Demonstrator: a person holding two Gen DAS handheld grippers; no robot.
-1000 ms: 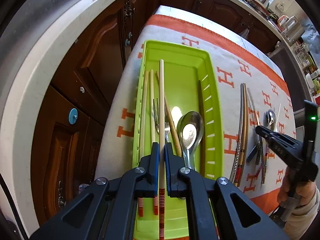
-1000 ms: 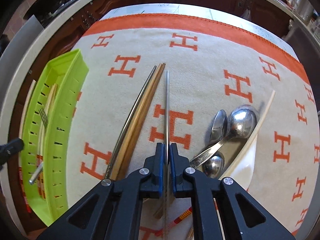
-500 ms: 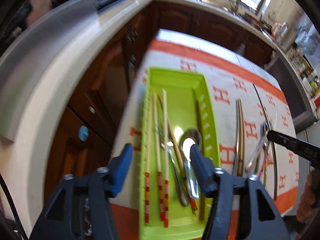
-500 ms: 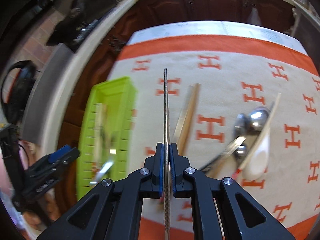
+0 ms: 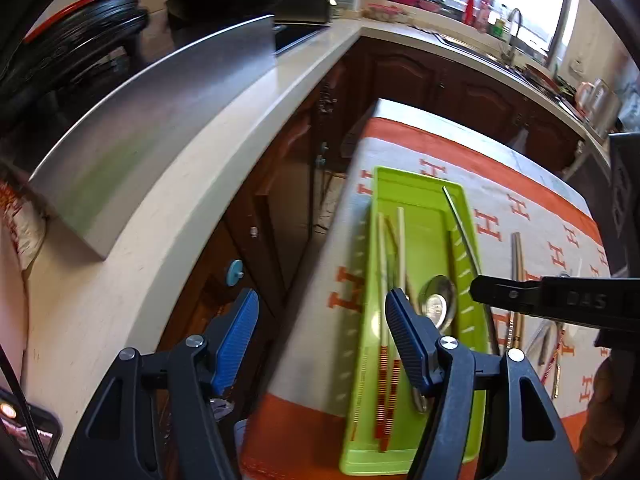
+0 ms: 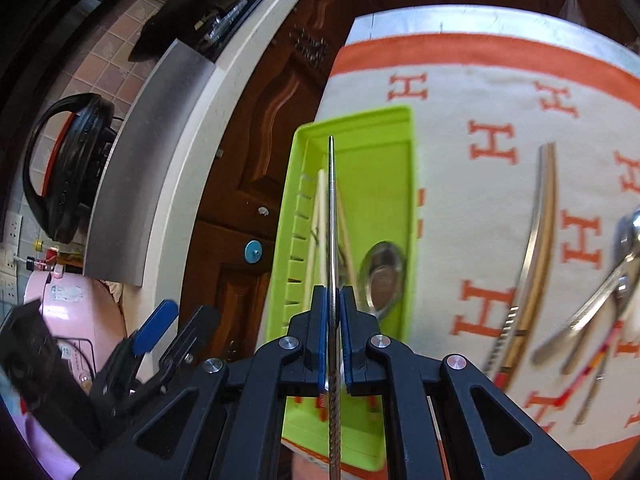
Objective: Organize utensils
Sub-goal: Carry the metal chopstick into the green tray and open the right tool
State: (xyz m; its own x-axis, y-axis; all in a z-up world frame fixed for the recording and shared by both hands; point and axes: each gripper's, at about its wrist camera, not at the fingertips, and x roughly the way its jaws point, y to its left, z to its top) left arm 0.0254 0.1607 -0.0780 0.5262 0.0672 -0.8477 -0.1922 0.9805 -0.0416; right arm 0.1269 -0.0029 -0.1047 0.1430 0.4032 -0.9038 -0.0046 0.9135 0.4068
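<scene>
Right wrist view: the right gripper (image 6: 331, 312) was clamped on a metal chopstick (image 6: 331, 216), whose shaft ran straight out from between the pads toward the far end of the scene; its tip lay over the far end of the green tray (image 6: 394, 114), so the chopstick's long axis ran nearly parallel to the tray's long axis and hung above the tray's left half. Inside the tray lay pale wooden chopsticks (image 6: 320, 208) along the left wall and a steel spoon (image 6: 384, 276) to the right of the held shaft. Left wrist view: the left gripper (image 5: 320, 332) stood with jaws apart and nothing between them, off the near left corner of the tray (image 5: 416, 174), partly over the table edge; the right gripper's arm reached in from the right above the tray's right wall. Judgement: the right gripper was the one positioned for the placement, and lowering along the existing alignment should suffice; the loose utensils on the cloth (image 6: 520, 248), well to the right of the tray, remained unsorted.
</scene>
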